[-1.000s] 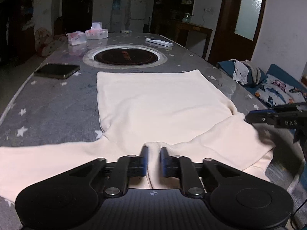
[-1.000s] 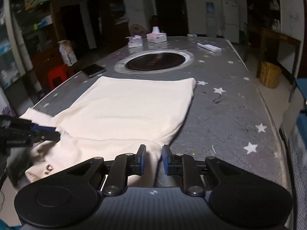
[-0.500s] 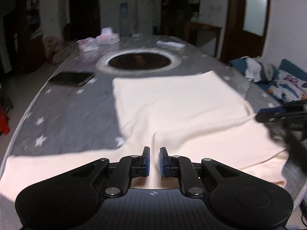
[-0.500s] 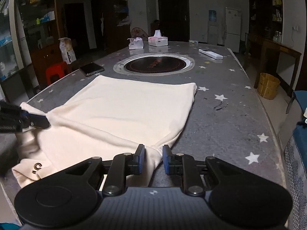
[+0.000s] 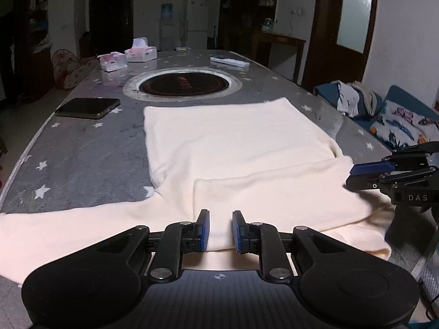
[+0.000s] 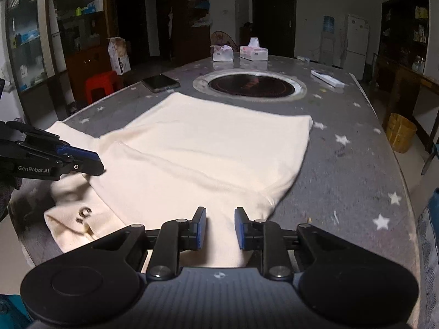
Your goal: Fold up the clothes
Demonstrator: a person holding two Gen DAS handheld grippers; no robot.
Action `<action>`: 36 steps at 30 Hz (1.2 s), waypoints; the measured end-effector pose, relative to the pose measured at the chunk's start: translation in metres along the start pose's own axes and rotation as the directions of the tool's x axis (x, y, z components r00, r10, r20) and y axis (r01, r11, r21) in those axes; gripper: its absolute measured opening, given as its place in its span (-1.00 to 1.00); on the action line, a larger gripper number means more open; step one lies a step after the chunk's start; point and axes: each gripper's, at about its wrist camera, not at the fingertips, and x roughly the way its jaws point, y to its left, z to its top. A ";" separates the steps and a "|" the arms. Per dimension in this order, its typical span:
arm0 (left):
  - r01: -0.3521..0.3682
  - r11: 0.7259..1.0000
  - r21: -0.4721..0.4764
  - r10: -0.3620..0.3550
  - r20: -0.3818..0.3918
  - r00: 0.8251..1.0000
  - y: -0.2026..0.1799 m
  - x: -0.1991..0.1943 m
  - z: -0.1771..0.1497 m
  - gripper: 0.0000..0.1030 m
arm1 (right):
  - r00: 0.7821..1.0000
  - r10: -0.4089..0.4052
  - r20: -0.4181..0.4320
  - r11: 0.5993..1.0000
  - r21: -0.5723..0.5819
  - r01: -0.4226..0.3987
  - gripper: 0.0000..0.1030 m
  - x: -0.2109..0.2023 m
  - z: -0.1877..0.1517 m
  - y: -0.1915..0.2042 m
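Observation:
A cream long-sleeved top (image 5: 233, 142) lies flat on the grey starred table (image 5: 82, 153). Its right sleeve (image 5: 274, 200) is folded in across the body; the left sleeve (image 5: 68, 227) stretches out to the left. My left gripper (image 5: 220, 231) is slightly open over the near edge of the cloth, holding nothing. My right gripper (image 6: 218, 227) is open over the shoulder end of the top (image 6: 205, 159). Each gripper shows in the other's view, the right one (image 5: 356, 175) at the sleeve fold and the left one (image 6: 93, 161) at the sleeve end.
A round inset hotplate (image 5: 182, 85) sits mid-table. A dark phone (image 5: 87, 107) lies to the left of the top. Tissue boxes (image 5: 140, 52) and a white remote (image 5: 229, 61) lie at the far end. A sofa with clothes (image 5: 356, 101) stands to the right.
Both grippers have opened and let go of the cloth. The right sleeve now lies folded flat across the body.

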 end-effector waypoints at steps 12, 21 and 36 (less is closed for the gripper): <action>-0.202 0.957 -0.207 0.209 0.013 0.978 0.071 -0.045 -0.022 -0.46 | 0.982 0.187 -0.027 0.972 -0.141 -0.189 -0.58 0.050 0.050 0.060; -0.423 0.806 -0.414 0.443 -0.052 0.895 0.146 -0.071 -0.043 -0.29 | 0.970 0.225 -0.090 0.946 -0.220 -0.240 -0.58 0.086 0.057 0.099; -0.447 0.742 -0.499 0.479 -0.073 0.875 0.184 -0.060 -0.043 -0.81 | 0.978 0.209 -0.001 0.956 -0.208 -0.205 -0.58 0.030 0.054 0.084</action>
